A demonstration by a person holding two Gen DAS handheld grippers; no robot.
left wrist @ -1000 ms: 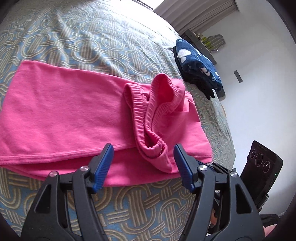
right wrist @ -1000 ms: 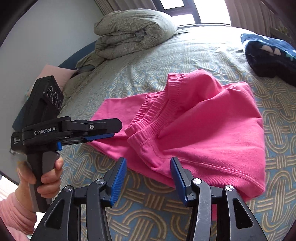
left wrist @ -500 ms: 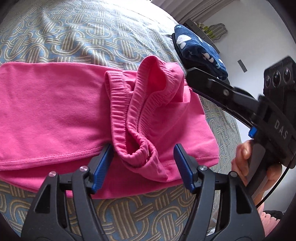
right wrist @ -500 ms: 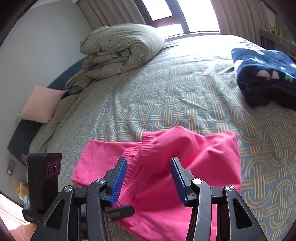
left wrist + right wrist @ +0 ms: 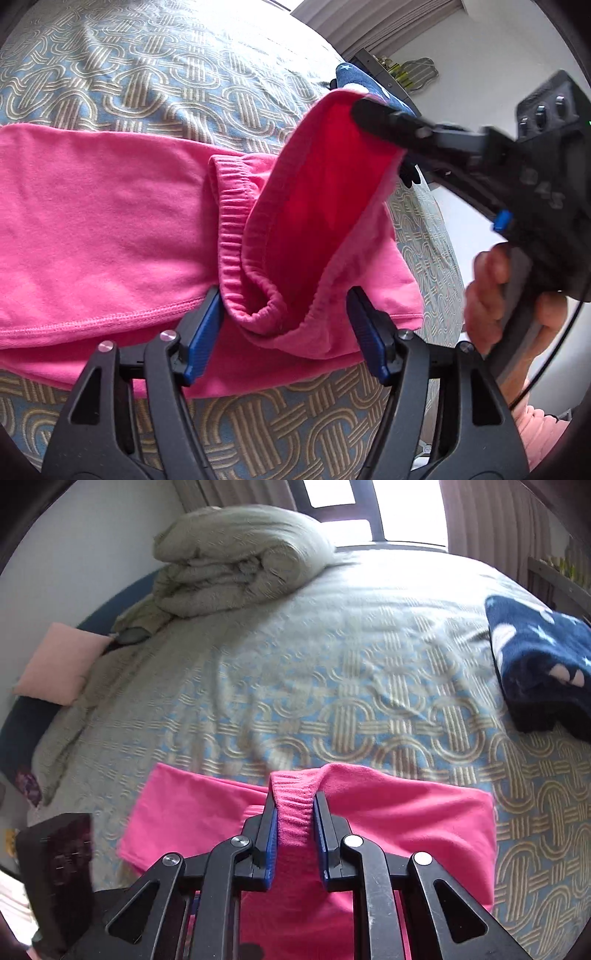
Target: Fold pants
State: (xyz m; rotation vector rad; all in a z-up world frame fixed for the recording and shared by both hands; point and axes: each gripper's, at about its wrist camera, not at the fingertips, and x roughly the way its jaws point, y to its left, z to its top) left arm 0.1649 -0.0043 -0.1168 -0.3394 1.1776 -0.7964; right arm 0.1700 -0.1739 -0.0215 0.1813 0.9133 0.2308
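Pink pants (image 5: pixel 103 229) lie partly folded on the patterned bed cover (image 5: pixel 147 74). My left gripper (image 5: pixel 284 325) is open, its blue pads on either side of the bunched ribbed waistband (image 5: pixel 255 314) at the near edge. My right gripper (image 5: pixel 294 808) is shut on the far part of the waistband (image 5: pixel 293 797) and holds it lifted; in the left wrist view it (image 5: pixel 373 114) pinches the raised pink fabric at upper right. The rest of the pants (image 5: pixel 192 819) spreads flat below.
A folded navy blanket with white shapes (image 5: pixel 543 672) lies at the bed's right side. A rolled grey duvet (image 5: pixel 240 561) and a pink pillow (image 5: pixel 59 664) sit at the far left. A shelf (image 5: pixel 384 70) stands beyond the bed.
My right gripper has shut on the waistband and lifted it. My left gripper has moved closer around the near waistband and stays open.
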